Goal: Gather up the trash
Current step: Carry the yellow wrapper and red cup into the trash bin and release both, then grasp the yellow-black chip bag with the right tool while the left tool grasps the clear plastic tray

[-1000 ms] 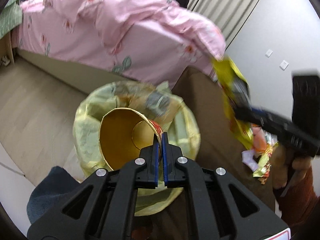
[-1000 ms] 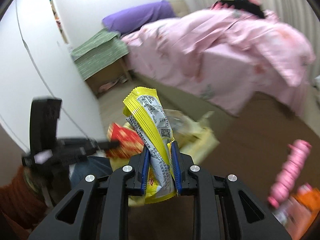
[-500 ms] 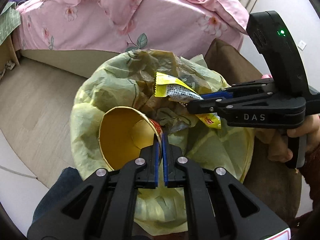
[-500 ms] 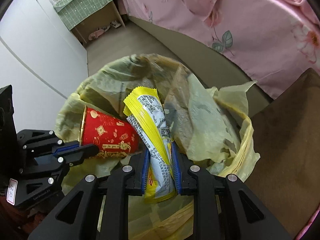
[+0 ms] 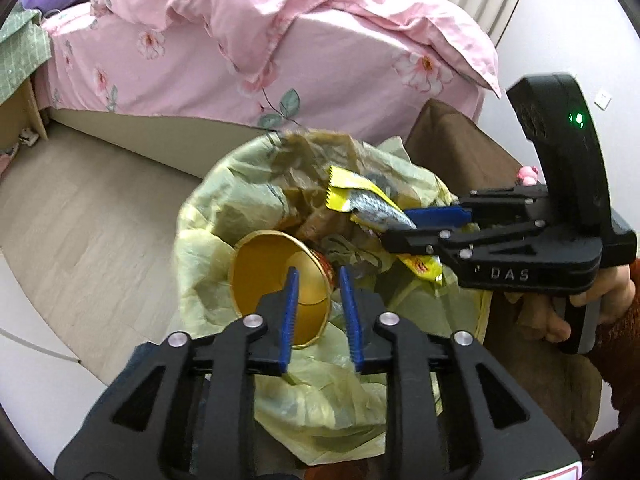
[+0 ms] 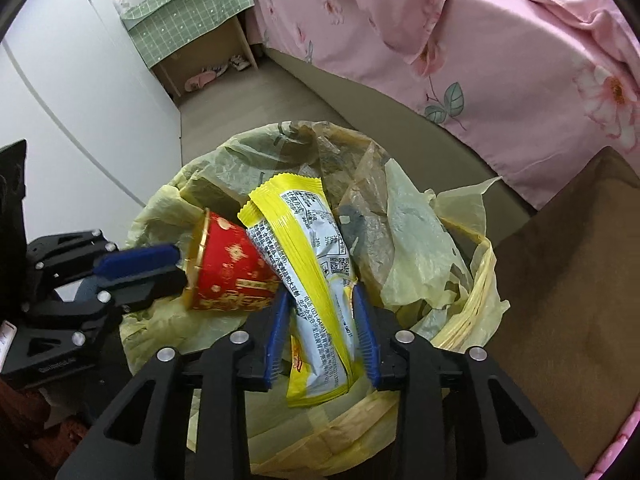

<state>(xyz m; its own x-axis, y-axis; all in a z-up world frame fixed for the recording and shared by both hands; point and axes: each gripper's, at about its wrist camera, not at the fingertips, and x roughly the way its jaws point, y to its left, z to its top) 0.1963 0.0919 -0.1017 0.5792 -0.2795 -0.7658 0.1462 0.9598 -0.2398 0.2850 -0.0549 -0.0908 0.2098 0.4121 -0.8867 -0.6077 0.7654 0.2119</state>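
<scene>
A yellow-green trash bag (image 5: 208, 240) (image 6: 420, 248) stands open below both grippers. A red paper cup (image 6: 232, 264) with a gold inside (image 5: 272, 276) lies tilted in its mouth. My left gripper (image 5: 319, 280) (image 6: 168, 268) straddles the cup's rim; its jaws are opening, and the blue pads stand clear of the wall. A yellow and silver snack wrapper (image 6: 304, 240) (image 5: 360, 200) hangs over the bag between the jaws of my right gripper (image 6: 320, 292) (image 5: 432, 224). Those jaws are opening too, and the wrapper sits loose between the pads.
A bed with a pink floral quilt (image 5: 280, 40) (image 6: 480, 40) runs behind the bag. A brown seat (image 5: 460, 152) (image 6: 580, 280) stands to the right, with a small pink thing (image 5: 528, 174) on it. A nightstand under a green cloth (image 6: 188, 12) and a white wall (image 6: 60, 100) lie left.
The right gripper swung down over the bag with the wrapper. Both pairs of jaws, shut before, have parted, loosening the cup's rim and the wrapper.
</scene>
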